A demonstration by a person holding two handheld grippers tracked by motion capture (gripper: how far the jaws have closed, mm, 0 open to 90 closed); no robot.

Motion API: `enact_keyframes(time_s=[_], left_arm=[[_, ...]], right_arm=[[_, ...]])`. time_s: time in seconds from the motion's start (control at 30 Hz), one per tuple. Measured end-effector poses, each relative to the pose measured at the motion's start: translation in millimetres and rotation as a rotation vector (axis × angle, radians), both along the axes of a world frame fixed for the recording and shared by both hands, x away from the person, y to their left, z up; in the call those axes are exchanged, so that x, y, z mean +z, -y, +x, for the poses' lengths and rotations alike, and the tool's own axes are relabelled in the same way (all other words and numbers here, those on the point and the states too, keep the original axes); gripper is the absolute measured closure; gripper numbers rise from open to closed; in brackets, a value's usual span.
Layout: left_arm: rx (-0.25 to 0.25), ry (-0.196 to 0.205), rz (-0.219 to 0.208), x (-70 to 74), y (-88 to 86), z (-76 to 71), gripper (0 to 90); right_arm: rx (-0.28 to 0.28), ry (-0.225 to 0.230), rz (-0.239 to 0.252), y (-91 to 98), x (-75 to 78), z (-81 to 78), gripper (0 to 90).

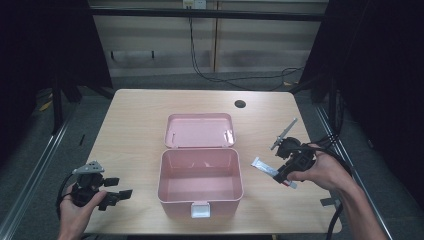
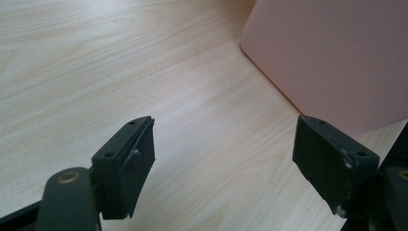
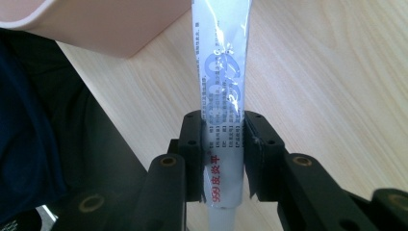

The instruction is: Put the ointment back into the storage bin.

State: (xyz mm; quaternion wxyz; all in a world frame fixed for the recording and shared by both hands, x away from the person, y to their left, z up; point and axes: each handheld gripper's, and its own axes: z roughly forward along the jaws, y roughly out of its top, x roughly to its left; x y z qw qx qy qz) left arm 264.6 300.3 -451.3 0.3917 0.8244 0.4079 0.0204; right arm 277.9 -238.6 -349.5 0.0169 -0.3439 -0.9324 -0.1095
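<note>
Ointment tube, white with blue and red print: clamped between the jaws of the right gripper, held above the table just right of the open pink box (lid lying back). Left gripper: jaws wide apart, nothing between them, near the box's left wall.

Glossy foil-like tube, smooth pink plastic box — matt, pale wood-grain table, matt black hand-held gripper pads
</note>
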Motion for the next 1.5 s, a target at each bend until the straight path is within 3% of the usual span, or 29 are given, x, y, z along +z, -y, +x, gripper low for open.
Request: enact_keyframes(time_s=[0.13, 0.33, 0.53, 1.0, 1.5], left_arm=[[0.001, 0.001, 0.001, 0.1, -0.2, 0.1, 22.7], [0.008, 0.001, 0.002, -0.2, 0.1, 0.1, 22.6], [0.006, 0.002, 0.001, -0.1, -0.3, 0.0, 22.6], [0.009, 0.003, 0.001, 0.0, -0.2, 0.0, 22.7], [0.018, 0.002, -0.001, 0.2, -0.8, 0.3, 24.1]], right_arm=[[0.017, 0.001, 0.008, -2.7, 8.1, -1.8, 71.1], [0.114, 0.01, -0.011, -13.0, 23.4, -5.5, 71.1], [0.147, 0.019, 0.001, -23.9, 31.8, -4.1, 71.1], [0.266, 0.022, -0.002, -65.3, 47.9, 0.5, 71.2], [0.349, -0.01, -0.018, -110.9, 37.0, 12.7, 71.2]])
